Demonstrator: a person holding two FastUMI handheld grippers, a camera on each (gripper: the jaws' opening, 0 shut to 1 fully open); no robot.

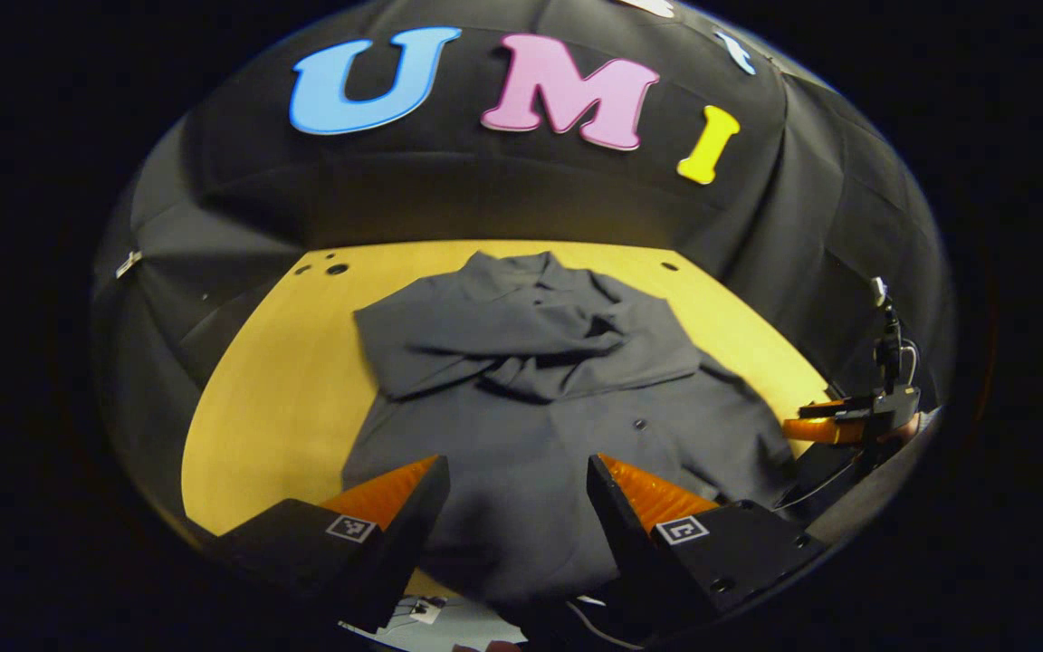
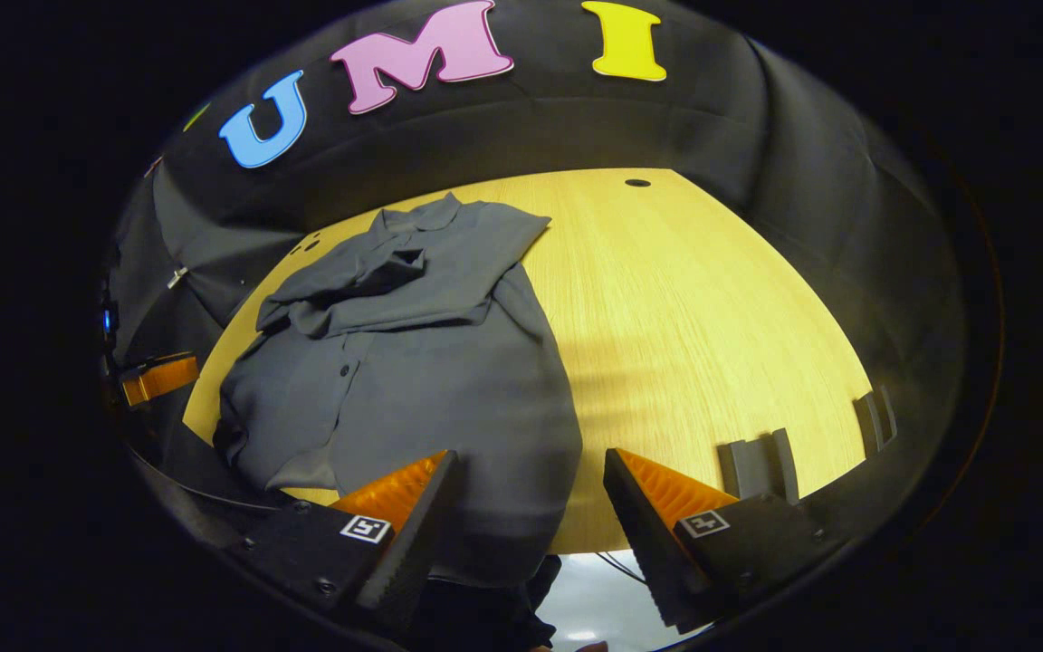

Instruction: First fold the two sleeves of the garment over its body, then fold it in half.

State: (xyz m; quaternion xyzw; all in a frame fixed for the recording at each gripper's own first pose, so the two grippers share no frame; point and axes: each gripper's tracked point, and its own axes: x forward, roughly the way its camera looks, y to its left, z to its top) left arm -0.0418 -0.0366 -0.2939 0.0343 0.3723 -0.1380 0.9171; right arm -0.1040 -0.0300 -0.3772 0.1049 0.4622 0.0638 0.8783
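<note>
**Sleeves Folded In, Half-Fold Still To Do**

The grey garment [image 1: 521, 398] lies flat on the yellow wooden table [image 1: 286, 362], collar toward the booth's wall at twelve o'clock and hem hanging slightly over the near edge at six o'clock. Both sleeves [image 1: 521, 349] appear gathered across the chest, overlapping in a rumpled heap just below the collar. I judge the first step done, though untidily.

The lower body of the garment is spread out and unfolded, so the fold in half is not yet made.

The left gripper [image 1: 514, 493] hovers above the hem with its fingers spread wide apart, holding nothing. In the right gripper view, the right gripper [image 2: 531, 493] is likewise agape and empty, poised over the garment's hem corner at six o'clock; the garment itself runs from there up toward eleven o'clock. The right gripper also shows at four o'clock in the left gripper view.

Next, probably, each gripper takes a hem corner and carries it toward the collar.
</note>
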